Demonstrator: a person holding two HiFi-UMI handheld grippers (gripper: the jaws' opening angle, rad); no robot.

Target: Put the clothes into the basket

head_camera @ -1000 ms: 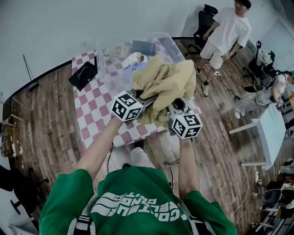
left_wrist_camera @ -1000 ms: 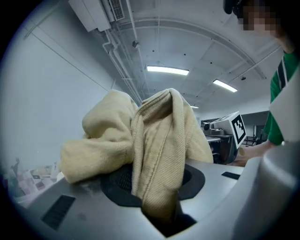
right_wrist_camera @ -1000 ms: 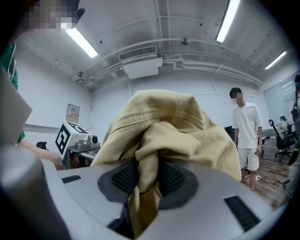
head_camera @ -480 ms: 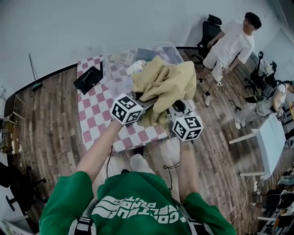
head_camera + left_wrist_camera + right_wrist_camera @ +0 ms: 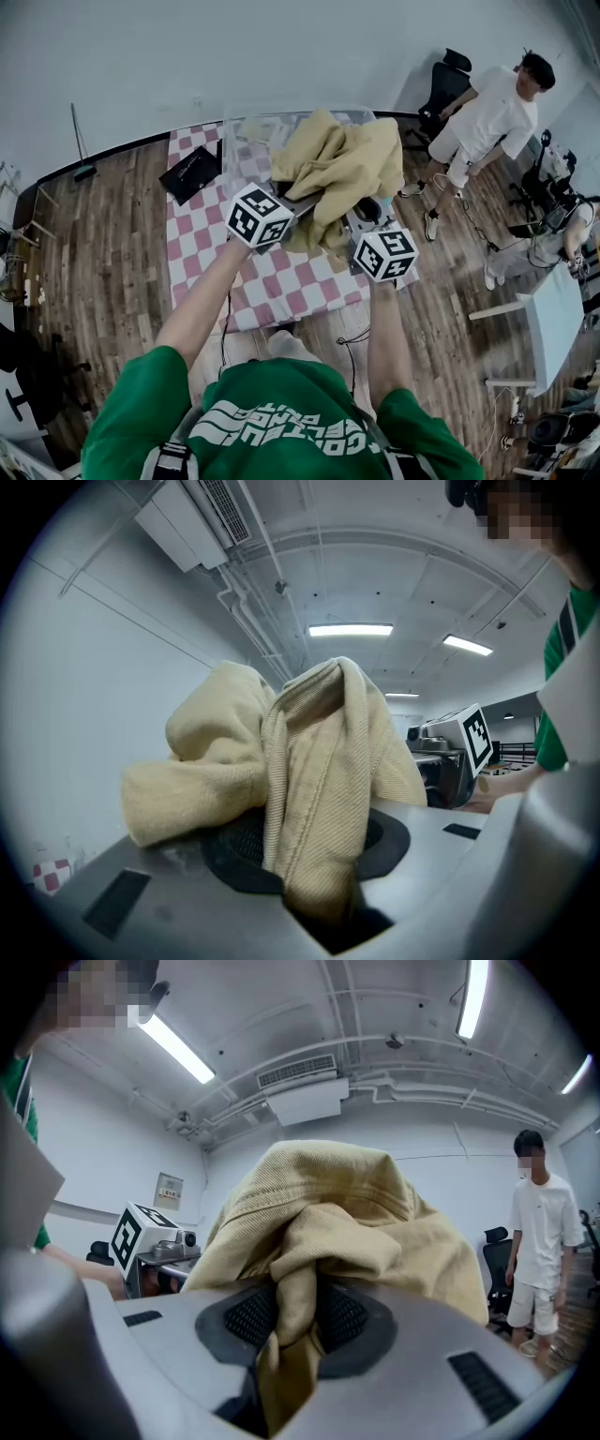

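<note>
A bundled tan garment (image 5: 337, 173) hangs in the air between both grippers, above the near rim of a clear plastic basket (image 5: 246, 122) on the checkered mat. My left gripper (image 5: 292, 202) is shut on a fold of the tan garment (image 5: 319, 789), whose cloth fills the gap between its dark pads. My right gripper (image 5: 361, 217) is shut on another bunch of the tan garment (image 5: 323, 1232), pinched between its ribbed pads. The garment hides most of the basket's inside.
A pink-and-white checkered mat (image 5: 272, 281) covers the wooden floor. A black flat object (image 5: 190, 173) lies on the mat left of the basket. A person in white (image 5: 492, 122) stands at the right by a black office chair (image 5: 448, 80). A white table (image 5: 553, 295) stands far right.
Both grippers have risen with the tan garment and carried it forward over the basket; the view has shifted with them. The standing person has stepped to the right.
</note>
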